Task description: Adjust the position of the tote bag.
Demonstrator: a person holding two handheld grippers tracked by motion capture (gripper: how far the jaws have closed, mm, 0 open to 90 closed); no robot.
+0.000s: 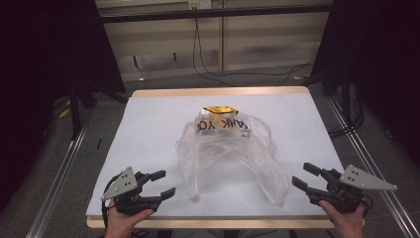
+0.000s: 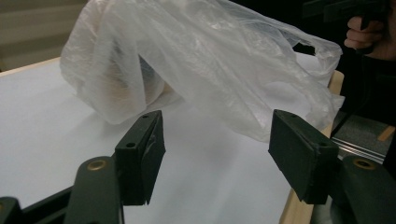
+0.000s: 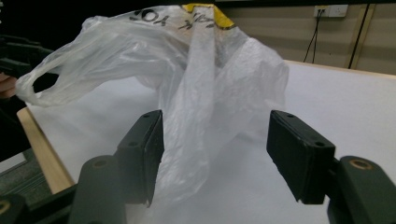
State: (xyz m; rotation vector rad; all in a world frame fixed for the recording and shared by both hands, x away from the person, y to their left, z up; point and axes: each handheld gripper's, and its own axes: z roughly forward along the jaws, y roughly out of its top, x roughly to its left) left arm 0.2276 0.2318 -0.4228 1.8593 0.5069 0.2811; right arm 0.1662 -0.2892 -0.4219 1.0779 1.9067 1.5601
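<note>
Across the whole middle of the scene, the white-covered rectangular tabletop with a pale wooden edge is taking up most of the space, with dark curtains hanging on both sides and grey floor around it. Sitting pretty much dead centre on it is a crumpled translucent white plastic carrier bag with black lettering and a yellow patch near the top. It's slumping in a heap, and its two handle loops are trailing toward the near edge, one on the left side and one stretching out to the right.

Down at the near left corner, the black two-jaw left gripper with a grey three-cornered plate on top is hovering just beside the bag's left handle, not touching it. Its fingers are standing spread apart with nothing but bare tabletop between them, and the bag is lying a bit beyond the tips.

Over at the near right, the matching black right gripper is pointing in at the bag's right handle. Its fingers are spread too, and in the right gripper view a fold of the bag is hanging between them, though the pads aren't pressing on it.
</note>
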